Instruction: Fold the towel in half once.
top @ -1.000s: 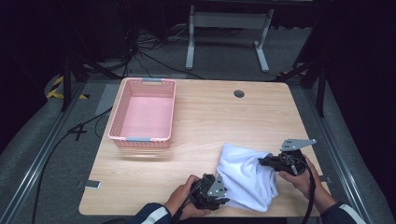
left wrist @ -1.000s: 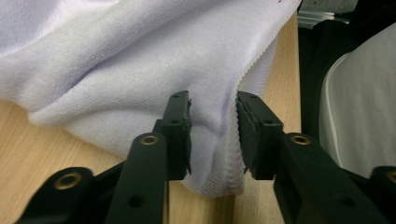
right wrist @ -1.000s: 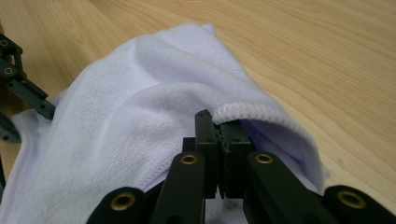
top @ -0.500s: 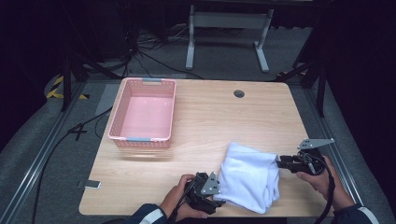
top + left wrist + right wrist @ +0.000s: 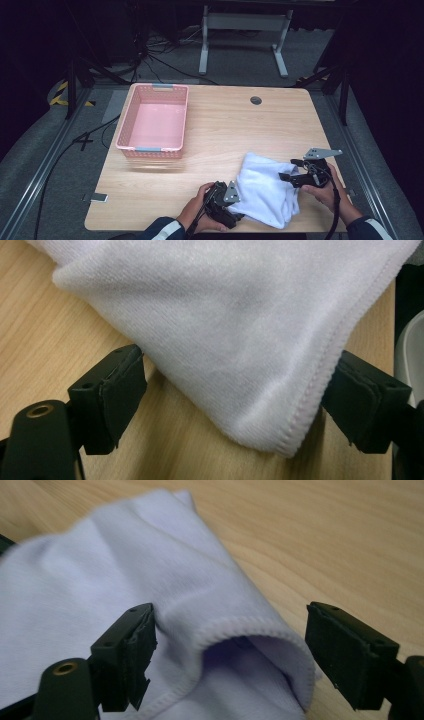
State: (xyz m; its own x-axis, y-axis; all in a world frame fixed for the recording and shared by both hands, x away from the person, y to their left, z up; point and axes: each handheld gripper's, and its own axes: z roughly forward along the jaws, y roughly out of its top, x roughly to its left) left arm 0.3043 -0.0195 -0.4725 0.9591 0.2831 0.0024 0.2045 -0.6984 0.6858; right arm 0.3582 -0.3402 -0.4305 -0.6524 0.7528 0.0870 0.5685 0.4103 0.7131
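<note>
High view: white towel [image 5: 265,192] folded and rumpled on the tabletop [image 5: 225,125], well apart from the pink basket [image 5: 152,122], left gripper [image 5: 235,212] at its near corner, right gripper [image 5: 286,177] at its far-side edge. Left gripper view: jaws just opened wide, hemmed corner [image 5: 280,435] lying loose between them, unpinched. Right gripper view: jaws likewise just spread, stitched fold [image 5: 245,630] between them untouched; probably soft, light and floppy, best pinched at hems or corners.

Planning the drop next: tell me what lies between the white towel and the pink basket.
Nothing visible: bare wooden table separates the white towel from the pink basket, which looks empty.
</note>
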